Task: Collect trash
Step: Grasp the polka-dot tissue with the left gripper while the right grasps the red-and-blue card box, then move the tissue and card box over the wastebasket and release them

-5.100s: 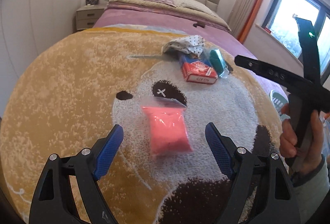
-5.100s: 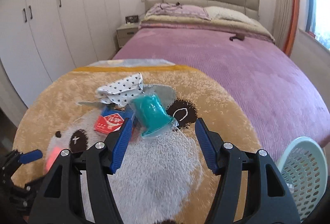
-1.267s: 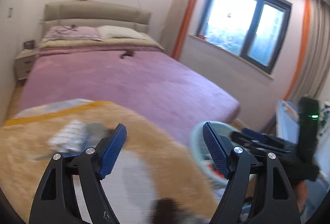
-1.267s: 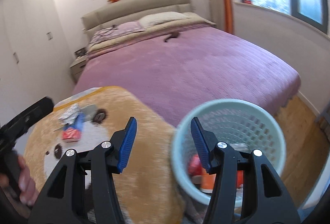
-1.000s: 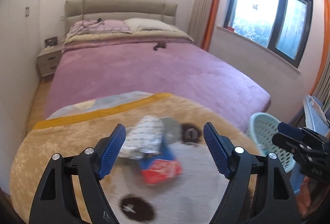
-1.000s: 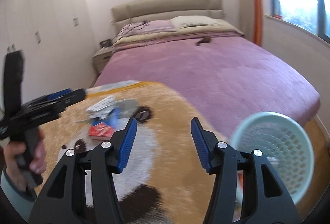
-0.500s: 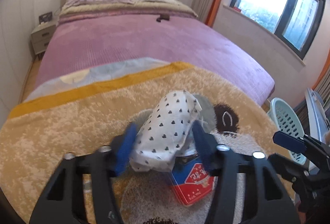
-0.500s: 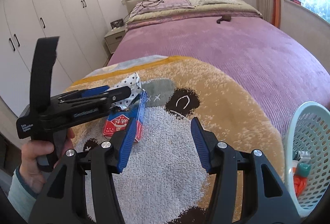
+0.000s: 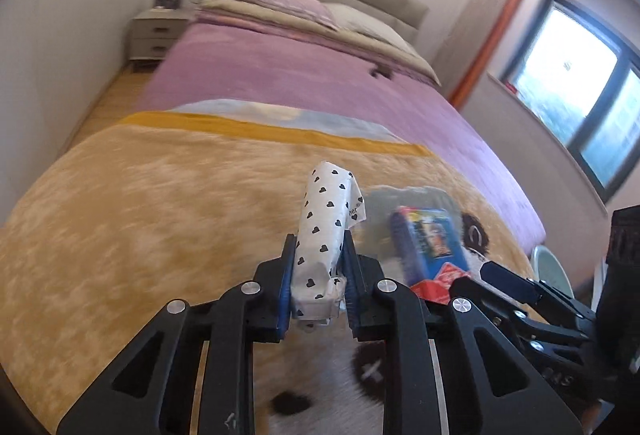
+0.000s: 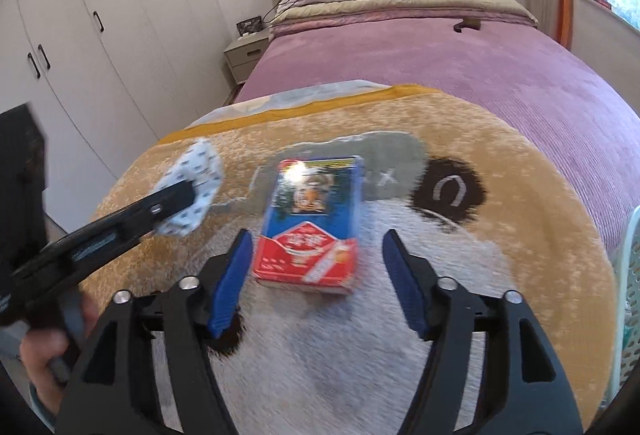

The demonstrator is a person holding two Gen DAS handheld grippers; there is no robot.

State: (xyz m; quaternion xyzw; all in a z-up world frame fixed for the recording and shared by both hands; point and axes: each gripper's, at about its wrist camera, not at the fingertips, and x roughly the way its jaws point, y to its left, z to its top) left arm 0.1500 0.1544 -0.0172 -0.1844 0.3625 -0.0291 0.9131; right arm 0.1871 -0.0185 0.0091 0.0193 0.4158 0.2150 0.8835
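My left gripper (image 9: 318,263) is shut on a white wrapper with black hearts (image 9: 324,219) and holds it just above the bear-pattern blanket (image 9: 140,203). The wrapper also shows in the right wrist view (image 10: 196,183), pinched by the left gripper. A blue and red box (image 10: 312,231) lies flat on the blanket. My right gripper (image 10: 320,275) is open, with its blue pads on either side of the near end of the box, not touching it. The box also shows in the left wrist view (image 9: 432,243), right of the wrapper.
A pale green mesh basket (image 10: 630,275) stands at the right edge of the bed; its rim shows in the left wrist view (image 9: 552,267). A purple bedspread (image 10: 440,63), pillows and a nightstand (image 10: 244,59) lie beyond. White wardrobes (image 10: 100,15) line the left wall.
My left gripper has closed on the heart-pattern wrapper and lifted it off the box. My right gripper swung back from the basket and now straddles the box.
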